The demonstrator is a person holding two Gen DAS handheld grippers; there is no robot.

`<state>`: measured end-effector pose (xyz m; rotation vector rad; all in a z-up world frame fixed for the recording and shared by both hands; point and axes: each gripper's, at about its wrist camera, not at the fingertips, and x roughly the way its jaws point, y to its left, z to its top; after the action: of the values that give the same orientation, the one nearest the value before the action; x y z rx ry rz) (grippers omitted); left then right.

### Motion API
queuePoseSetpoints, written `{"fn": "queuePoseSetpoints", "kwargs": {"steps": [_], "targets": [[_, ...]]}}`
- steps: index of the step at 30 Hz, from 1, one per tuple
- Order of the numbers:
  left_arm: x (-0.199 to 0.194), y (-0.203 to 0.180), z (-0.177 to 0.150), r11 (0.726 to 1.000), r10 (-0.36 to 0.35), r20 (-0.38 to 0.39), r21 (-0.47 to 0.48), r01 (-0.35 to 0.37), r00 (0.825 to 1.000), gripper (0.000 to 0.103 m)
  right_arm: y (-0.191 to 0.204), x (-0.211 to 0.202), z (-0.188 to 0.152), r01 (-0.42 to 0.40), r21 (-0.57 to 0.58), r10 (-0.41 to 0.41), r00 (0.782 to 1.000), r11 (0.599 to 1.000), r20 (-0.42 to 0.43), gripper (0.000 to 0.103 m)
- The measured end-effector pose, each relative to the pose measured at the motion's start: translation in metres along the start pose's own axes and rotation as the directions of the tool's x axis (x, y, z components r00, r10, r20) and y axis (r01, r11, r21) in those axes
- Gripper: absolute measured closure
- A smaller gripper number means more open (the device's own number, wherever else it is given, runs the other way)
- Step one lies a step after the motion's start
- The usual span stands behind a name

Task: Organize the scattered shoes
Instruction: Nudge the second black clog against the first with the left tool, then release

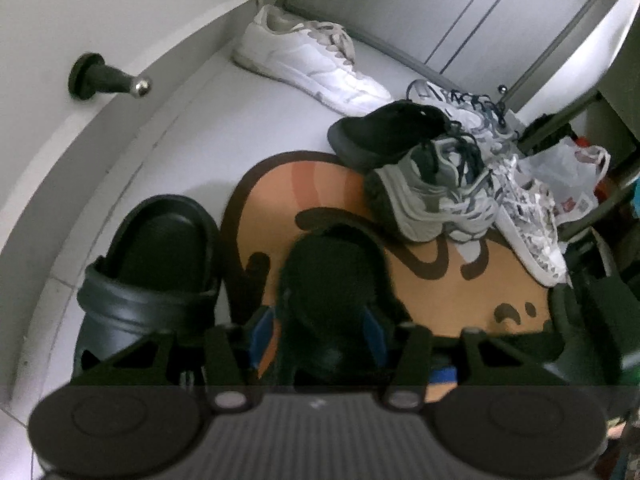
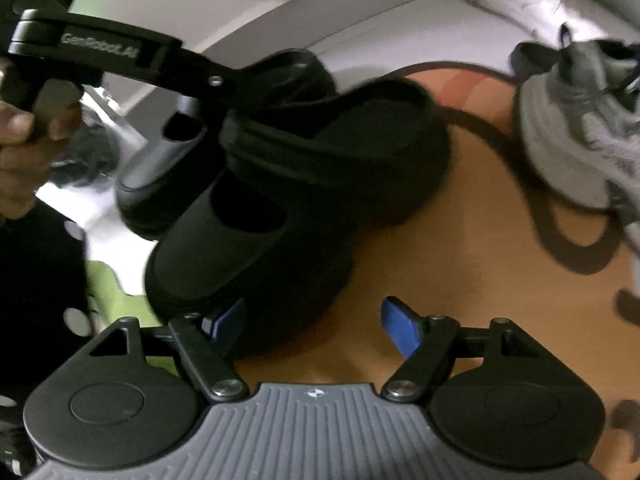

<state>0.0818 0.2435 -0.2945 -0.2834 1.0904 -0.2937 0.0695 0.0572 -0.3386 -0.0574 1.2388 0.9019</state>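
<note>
Not far in, I'd say. The orange mat (image 1: 460, 292) on the floor carries a heap at its far edge: grey sneaker (image 1: 436, 196), a black shoe (image 1: 380, 132) on top, a speckled white one (image 1: 532, 224) beside it. A white sneaker (image 1: 308, 60) sits alone by the far wall. One black clog (image 1: 152, 264) stands off the mat's left edge, looks already placed.

Its mate, the second black clog (image 2: 304, 184), is up in the left gripper (image 1: 316, 320), jaws about half open and clamped on it near the mat's left edge. The right gripper (image 2: 316, 320) has nothing, jaws fairly wide, blue pads (image 2: 400, 328) clear over bare mat.

Both views are blurry and dark. Can't tell exactly which part of the clog is pinched, or what's in the clutter at the right edge behind the plastic bag (image 1: 568, 184).
</note>
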Motion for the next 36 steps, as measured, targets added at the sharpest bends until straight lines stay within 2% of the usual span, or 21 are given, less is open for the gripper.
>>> {"fn": "queuePoseSetpoints", "kwargs": {"steps": [4,9,14,20,25,29,36], "targets": [[0.000,-0.004,0.000,1.000,-0.002,-0.004,0.026,0.002,1.000,0.051,0.017,0.017,0.003,-0.024,-0.024,0.023,0.999,0.999,-0.036,0.023],[-0.001,-0.002,0.000,1.000,0.007,-0.004,0.028,-0.007,1.000,0.051,0.012,0.013,0.008,-0.047,-0.024,0.047,0.999,0.999,-0.008,0.023],[-0.001,-0.001,0.000,1.000,0.005,-0.006,0.016,-0.005,1.000,0.048,0.015,0.005,0.008,0.029,-0.111,-0.031,0.999,0.993,-0.011,0.023],[0.001,0.002,-0.001,1.000,-0.010,-0.013,-0.007,0.010,1.000,0.047,0.004,0.008,0.009,0.113,-0.115,-0.116,0.993,0.987,-0.028,0.024],[-0.001,0.007,-0.002,0.999,-0.016,-0.020,-0.045,0.016,1.000,0.047,0.007,0.010,0.011,0.136,-0.140,-0.141,0.990,0.981,-0.029,0.024],[-0.005,0.004,-0.002,0.999,0.020,-0.011,-0.027,-0.020,1.000,0.047,0.009,0.008,0.011,0.147,-0.159,-0.152,0.988,0.976,-0.022,0.024],[-0.013,0.018,-0.002,0.994,0.046,-0.003,-0.098,-0.046,0.999,0.048,0.010,0.004,0.017,0.197,-0.172,-0.195,0.980,0.965,0.025,0.025]]}}
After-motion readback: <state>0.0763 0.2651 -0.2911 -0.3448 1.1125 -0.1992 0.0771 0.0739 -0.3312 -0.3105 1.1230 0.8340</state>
